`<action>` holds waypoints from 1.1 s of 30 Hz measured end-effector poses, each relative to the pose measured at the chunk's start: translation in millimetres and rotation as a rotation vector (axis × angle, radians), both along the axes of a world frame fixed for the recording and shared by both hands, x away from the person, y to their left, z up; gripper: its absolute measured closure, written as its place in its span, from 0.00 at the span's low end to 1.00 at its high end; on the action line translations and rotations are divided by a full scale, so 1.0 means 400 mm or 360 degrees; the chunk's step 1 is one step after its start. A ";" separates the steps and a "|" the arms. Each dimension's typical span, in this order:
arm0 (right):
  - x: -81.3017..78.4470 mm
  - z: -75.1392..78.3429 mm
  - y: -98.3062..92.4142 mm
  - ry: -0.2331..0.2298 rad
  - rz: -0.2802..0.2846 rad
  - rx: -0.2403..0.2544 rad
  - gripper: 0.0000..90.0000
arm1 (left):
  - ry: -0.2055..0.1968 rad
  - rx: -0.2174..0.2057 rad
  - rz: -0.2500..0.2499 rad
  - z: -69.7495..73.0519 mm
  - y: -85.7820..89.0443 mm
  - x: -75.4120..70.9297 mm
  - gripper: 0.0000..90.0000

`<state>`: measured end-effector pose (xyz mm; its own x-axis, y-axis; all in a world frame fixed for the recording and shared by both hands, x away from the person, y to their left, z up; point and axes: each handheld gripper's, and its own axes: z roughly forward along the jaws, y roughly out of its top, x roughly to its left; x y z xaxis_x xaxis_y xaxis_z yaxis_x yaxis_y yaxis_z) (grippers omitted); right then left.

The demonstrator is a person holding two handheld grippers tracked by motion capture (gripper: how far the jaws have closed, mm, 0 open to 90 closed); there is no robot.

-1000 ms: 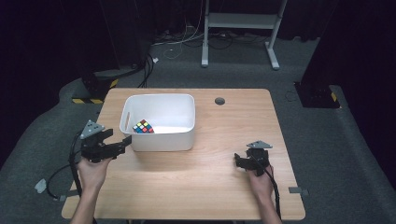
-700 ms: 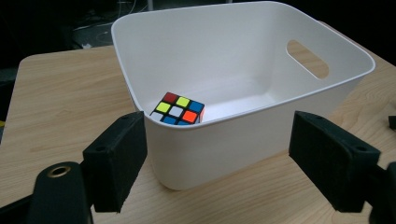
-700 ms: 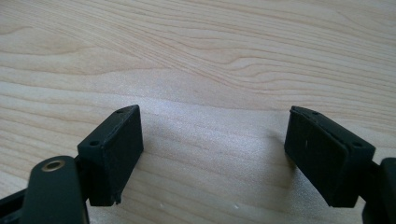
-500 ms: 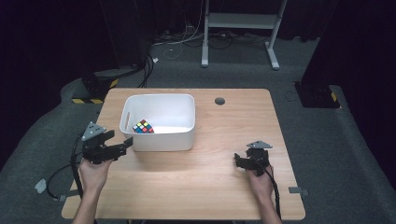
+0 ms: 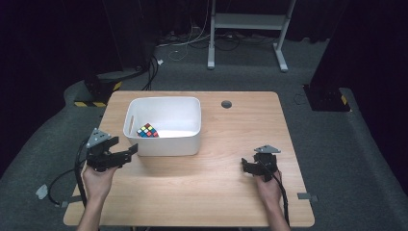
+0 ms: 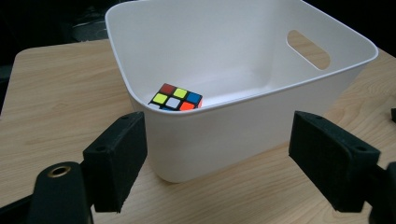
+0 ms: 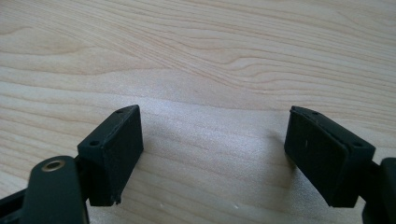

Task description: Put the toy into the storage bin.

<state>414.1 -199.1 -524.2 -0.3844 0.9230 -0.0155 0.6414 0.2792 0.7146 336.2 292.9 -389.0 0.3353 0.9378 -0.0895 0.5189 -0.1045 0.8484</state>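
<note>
One tabletop (image 5: 231, 144), one white bin (image 5: 166, 126), one puzzle cube (image 5: 147, 130) (lying inside the bin, at its left wall). Left tool (image 5: 126, 153) is held spread just beside the bin's near corner; right tool (image 5: 246, 167) is spread over bare wood. Risk: the bin may be shoved or tipped if the rim is clipped.

A white plastic bin (image 5: 163, 139) stands upright on the counter (image 5: 231, 192), a colourful puzzle cube (image 5: 147, 131) lying flat inside it.
</note>
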 end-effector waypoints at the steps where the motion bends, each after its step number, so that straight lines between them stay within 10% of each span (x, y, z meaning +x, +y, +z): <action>1: 0.000 0.000 0.000 -0.0002 0.0003 -0.0003 0.21 | 0.0003 -0.0003 0.0001 -0.003 -0.001 0.000 0.22; 33: 0.000 0.000 0.000 -0.0001 0.0000 -0.0001 0.21 | 0.0029 -0.0078 -0.0012 -0.030 -0.004 -0.008 0.22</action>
<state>414.1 -199.1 -524.2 -0.3847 0.9229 -0.0165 0.6410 0.2800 0.7146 333.1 291.1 -401.2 0.3405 0.9296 -0.1414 0.5336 -0.0672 0.8431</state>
